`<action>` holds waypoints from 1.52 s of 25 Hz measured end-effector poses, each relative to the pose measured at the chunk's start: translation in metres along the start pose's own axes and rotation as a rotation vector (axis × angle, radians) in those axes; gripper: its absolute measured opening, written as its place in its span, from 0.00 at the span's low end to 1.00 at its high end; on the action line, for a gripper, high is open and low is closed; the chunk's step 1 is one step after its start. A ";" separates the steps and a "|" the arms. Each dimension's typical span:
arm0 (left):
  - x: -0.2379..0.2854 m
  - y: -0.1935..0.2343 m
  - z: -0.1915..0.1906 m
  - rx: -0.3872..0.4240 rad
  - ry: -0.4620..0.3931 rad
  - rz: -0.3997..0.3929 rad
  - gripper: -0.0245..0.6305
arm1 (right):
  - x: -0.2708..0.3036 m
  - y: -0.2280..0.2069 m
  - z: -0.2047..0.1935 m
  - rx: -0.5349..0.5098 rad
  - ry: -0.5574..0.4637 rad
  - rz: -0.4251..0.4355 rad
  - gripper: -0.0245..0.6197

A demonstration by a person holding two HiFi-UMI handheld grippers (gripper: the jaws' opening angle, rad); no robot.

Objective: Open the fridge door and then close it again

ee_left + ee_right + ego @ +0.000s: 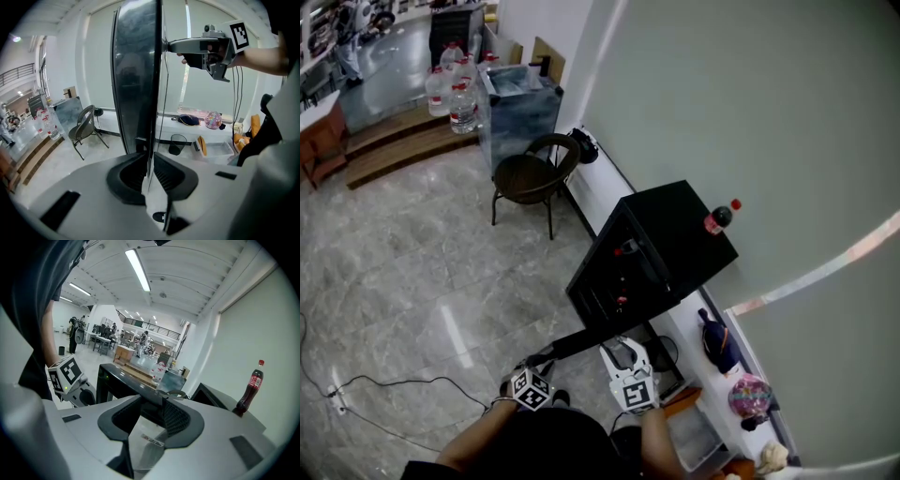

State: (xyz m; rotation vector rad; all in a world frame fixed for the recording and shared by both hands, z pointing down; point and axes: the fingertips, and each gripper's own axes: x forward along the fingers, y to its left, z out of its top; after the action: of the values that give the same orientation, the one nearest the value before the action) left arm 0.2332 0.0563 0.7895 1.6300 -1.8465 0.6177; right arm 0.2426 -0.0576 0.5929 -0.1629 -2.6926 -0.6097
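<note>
The black mini fridge [675, 230] stands against the wall with its door [592, 338] swung out toward me. Both grippers are on that door. My left gripper [542, 362] is shut on the door's thin edge, which runs upright between its jaws [149, 171] as a dark glass panel [136, 84]. My right gripper [622, 349] holds the door's edge further along, and the dark door [126, 378] fills the gap at my right gripper [152, 411]. The left gripper view shows the right gripper [174, 46] clamped on the door higher up. A cola bottle [719, 217] stands on the fridge.
A dark round chair [530, 173] stands left of the fridge, with a metal-clad counter [520, 108] and large water bottles [455, 89] behind it. A cable [384, 382] trails over the tiled floor. On the low ledge to the right lie a dark bag [720, 345] and a colourful bundle [750, 394].
</note>
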 end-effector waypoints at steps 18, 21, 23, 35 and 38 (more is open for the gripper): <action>0.012 0.057 0.015 0.122 -0.008 -0.116 0.11 | 0.034 -0.011 0.007 0.011 0.092 -0.128 0.24; 0.017 0.072 0.020 0.120 -0.009 -0.125 0.11 | 0.045 -0.014 0.010 -0.023 0.118 -0.144 0.29; 0.022 0.084 0.024 0.132 -0.011 -0.135 0.11 | 0.052 -0.019 0.011 -0.027 0.123 -0.168 0.27; 0.055 0.154 0.057 0.214 0.000 -0.217 0.12 | 0.096 -0.050 0.020 0.043 0.172 -0.333 0.22; 0.065 0.170 0.069 0.238 0.009 -0.239 0.12 | 0.107 -0.060 0.022 0.063 0.191 -0.380 0.22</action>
State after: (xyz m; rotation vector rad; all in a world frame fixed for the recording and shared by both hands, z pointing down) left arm 0.0513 -0.0130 0.7926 1.9620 -1.5866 0.7591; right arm 0.1249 -0.0991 0.5923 0.4127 -2.5650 -0.6106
